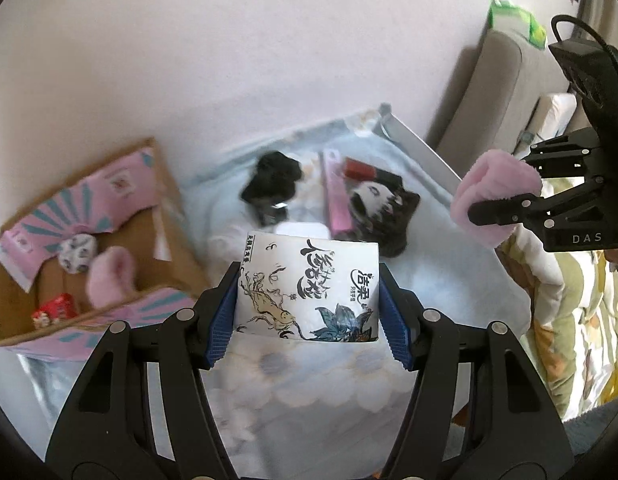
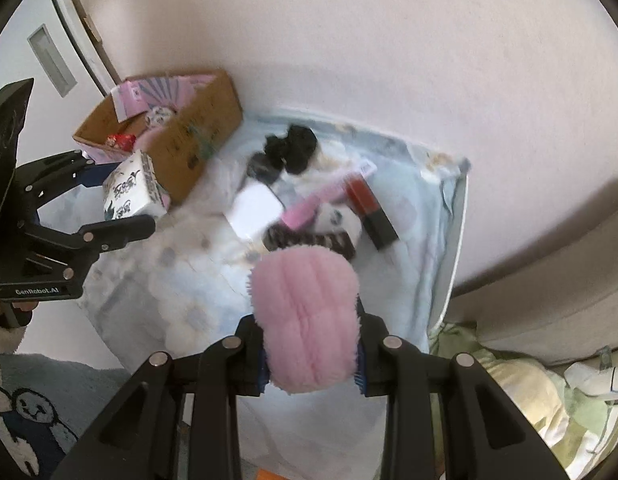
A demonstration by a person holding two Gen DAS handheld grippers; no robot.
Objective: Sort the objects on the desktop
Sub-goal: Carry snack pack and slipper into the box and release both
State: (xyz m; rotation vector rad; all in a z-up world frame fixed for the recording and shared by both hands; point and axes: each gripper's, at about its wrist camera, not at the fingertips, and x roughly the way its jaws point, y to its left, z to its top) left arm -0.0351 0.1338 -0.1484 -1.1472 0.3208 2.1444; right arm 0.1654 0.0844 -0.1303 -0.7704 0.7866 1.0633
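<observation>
- The open brown cardboard box with pink flaps (image 1: 165, 216) sits at the worktop's left, already holding a few things.
- The left gripper (image 1: 309, 300) clamps its fingers on a white printed tissue pack (image 1: 309, 286); next it likely goes over the box.
- The right gripper (image 2: 311, 356) fingers grip a fluffy pink band (image 2: 305, 316), held over the worktop.

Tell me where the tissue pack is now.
The tissue pack sits between the left gripper's fingers, above the table, right of the cardboard box.
</observation>
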